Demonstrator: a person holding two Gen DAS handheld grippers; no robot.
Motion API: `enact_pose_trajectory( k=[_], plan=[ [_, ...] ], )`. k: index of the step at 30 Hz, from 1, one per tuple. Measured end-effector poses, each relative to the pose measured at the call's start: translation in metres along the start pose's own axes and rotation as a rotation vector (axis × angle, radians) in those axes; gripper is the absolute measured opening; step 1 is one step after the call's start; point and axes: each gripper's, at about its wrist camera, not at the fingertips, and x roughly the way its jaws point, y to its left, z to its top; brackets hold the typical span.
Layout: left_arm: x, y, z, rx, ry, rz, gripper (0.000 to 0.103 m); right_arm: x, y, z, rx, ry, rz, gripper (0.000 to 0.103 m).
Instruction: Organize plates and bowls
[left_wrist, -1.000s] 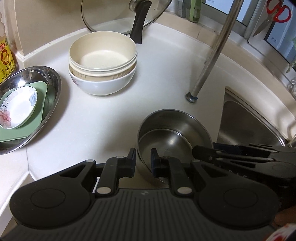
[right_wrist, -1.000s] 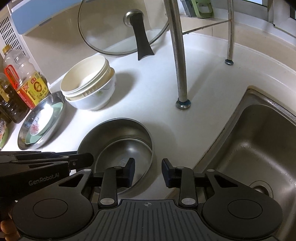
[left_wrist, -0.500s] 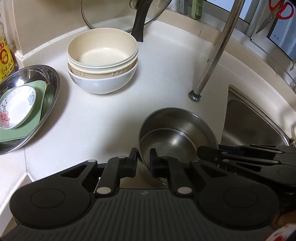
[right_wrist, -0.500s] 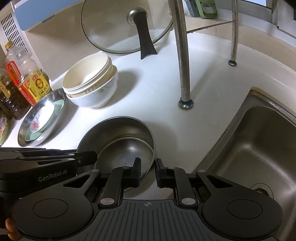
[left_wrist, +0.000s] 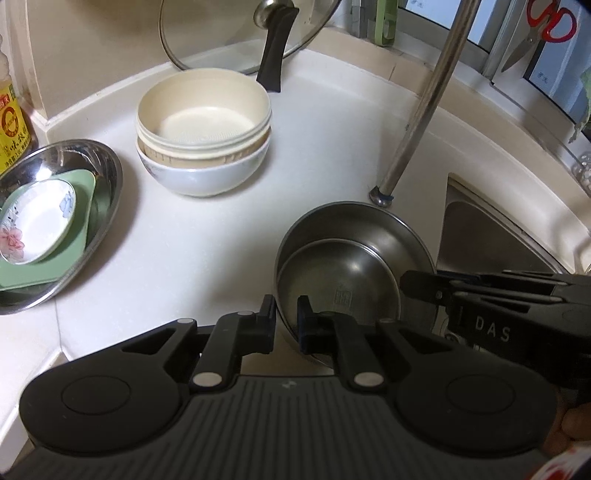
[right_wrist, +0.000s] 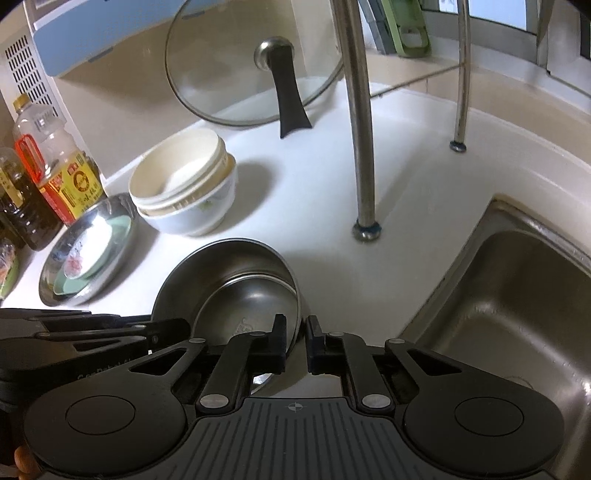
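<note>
Both claws were clenched on the steel bowls' near rim: the left claw (left_wrist: 286, 317) at its left side, the right claw (right_wrist: 295, 338) at its right. Ahead of them on the tabletop (left_wrist: 325, 147), ceramic bowls (left_wrist: 203, 129) and plates (left_wrist: 48, 221) already sat stacked; only the steel bowls (left_wrist: 351, 269) seemed left to place.

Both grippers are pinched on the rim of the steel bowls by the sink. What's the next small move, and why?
Probably a slow, level lift with both hands together. The left gripper and right gripper each clamp the near rim of the nested steel bowls from opposite sides, and the inner bowl sits tilted inside the outer one. Uneven lifting could let it slide.
</note>
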Motion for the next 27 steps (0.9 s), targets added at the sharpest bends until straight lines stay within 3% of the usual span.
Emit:
enact_pose_trajectory(
  k=[15,27],
  plan=[
    [-0.047,0.018,0.037,-0.016,-0.142,0.013,0.01,-0.02,0.027,0.049,-0.048,-0.093,0.067,0.01],
    [-0.051,0.058,0.091,-0.047,-0.225,0.063,0.01,0.004,0.063,0.113,-0.081,-0.138,0.122,0.01]
  ],
)
